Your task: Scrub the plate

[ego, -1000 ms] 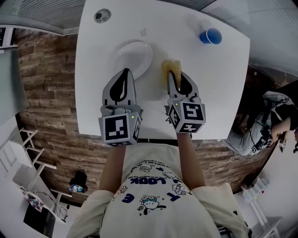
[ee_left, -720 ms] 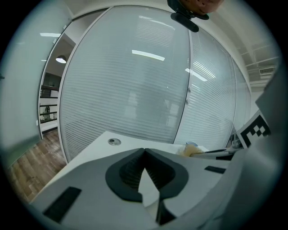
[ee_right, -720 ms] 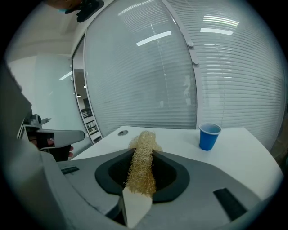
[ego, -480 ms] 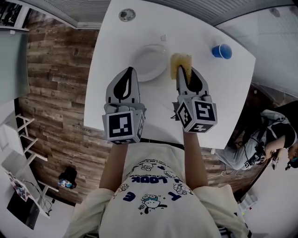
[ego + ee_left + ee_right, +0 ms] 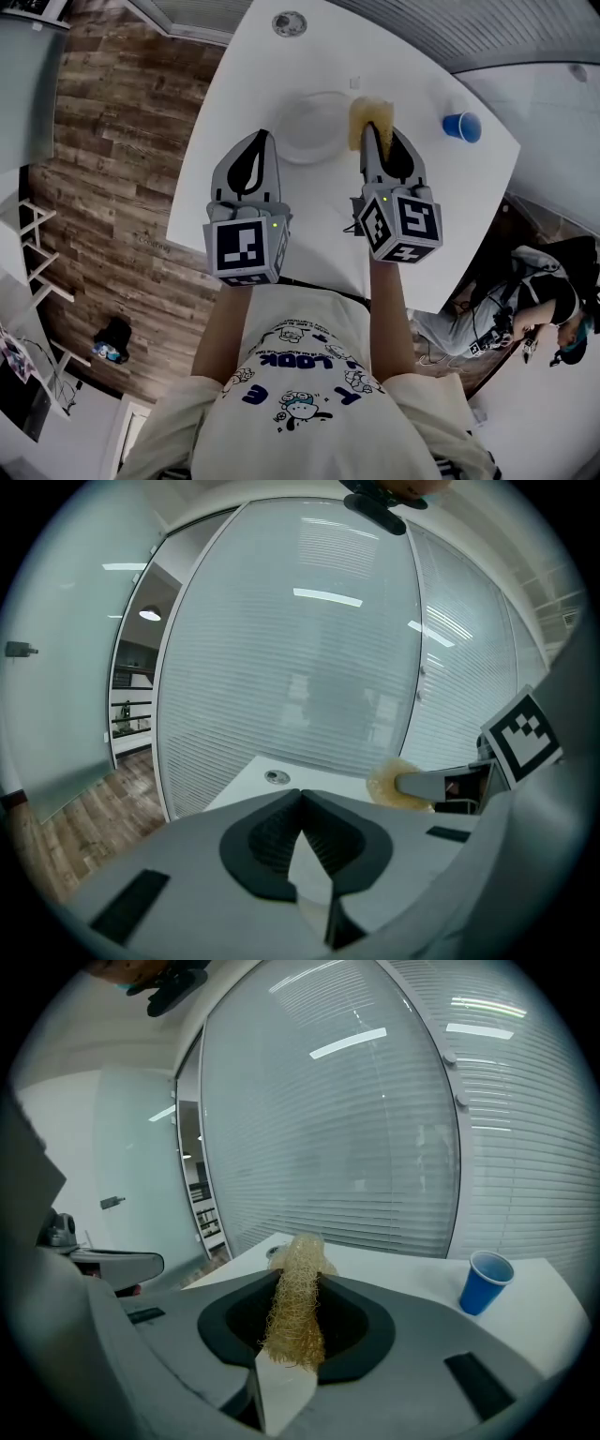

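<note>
A white plate point(image 5: 309, 127) lies on the white table point(image 5: 281, 216). My right gripper point(image 5: 371, 131) is shut on a yellow loofah sponge point(image 5: 371, 114), which stands up between its jaws point(image 5: 296, 1302) just right of the plate's rim. My left gripper point(image 5: 260, 137) hangs to the left of the plate with its jaws closed tip to tip point(image 5: 300, 795) and nothing between them. From the left gripper view the sponge point(image 5: 382, 785) shows at the tip of the right gripper's finger. Both gripper views look level at the window blinds, above the table top.
A blue cup point(image 5: 461, 126) point(image 5: 486, 1281) stands at the table's far right. A round metal grommet point(image 5: 289, 23) sits in the table's far edge. Wooden floor point(image 5: 112, 159) lies to the left. A seated person point(image 5: 525, 300) is beyond the table's right side.
The head view has swung, so the table now sits further right. The right gripper still holds the sponge beside the plate. The left gripper's tip has come off the plate's rim to its left.
</note>
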A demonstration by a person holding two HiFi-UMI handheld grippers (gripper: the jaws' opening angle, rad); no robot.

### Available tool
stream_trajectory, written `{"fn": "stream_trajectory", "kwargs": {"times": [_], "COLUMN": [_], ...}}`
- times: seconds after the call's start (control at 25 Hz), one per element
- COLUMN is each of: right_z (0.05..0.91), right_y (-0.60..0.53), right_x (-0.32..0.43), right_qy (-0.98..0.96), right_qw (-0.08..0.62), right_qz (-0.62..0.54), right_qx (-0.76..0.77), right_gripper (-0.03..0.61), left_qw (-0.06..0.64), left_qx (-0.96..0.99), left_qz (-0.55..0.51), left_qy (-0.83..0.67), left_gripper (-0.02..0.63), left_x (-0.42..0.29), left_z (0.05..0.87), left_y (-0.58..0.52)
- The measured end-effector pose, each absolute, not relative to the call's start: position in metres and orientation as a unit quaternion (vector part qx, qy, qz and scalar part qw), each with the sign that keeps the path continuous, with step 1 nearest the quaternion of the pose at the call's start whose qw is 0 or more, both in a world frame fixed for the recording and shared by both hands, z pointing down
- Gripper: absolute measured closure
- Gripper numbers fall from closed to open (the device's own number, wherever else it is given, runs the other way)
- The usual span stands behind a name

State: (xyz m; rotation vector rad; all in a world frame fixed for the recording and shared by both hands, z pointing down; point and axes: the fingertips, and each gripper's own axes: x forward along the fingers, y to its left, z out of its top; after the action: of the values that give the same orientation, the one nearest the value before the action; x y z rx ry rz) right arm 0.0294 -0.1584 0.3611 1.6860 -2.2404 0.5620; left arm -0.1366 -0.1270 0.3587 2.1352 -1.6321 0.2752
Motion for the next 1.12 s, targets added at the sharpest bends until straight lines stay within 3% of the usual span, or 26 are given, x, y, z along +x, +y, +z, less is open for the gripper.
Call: {"fn": "stream_trajectory", "kwargs": {"times": [1.12], "right_z": [0.413], "right_y": [-0.187], "right_x": [0.024], "right_qy": [-0.772], "right_qw": [0.202], "right_qz": [0.207], "right_qx": [0.566], "right_gripper": [0.465], "left_qw": [0.301], "left_qx": [0.747], "left_qz": [0.146], "left_qy": [-0.575], "left_gripper": [0.588], "left_x": [-0.132], "left_z": [0.425], "left_y": [-0.125]}}
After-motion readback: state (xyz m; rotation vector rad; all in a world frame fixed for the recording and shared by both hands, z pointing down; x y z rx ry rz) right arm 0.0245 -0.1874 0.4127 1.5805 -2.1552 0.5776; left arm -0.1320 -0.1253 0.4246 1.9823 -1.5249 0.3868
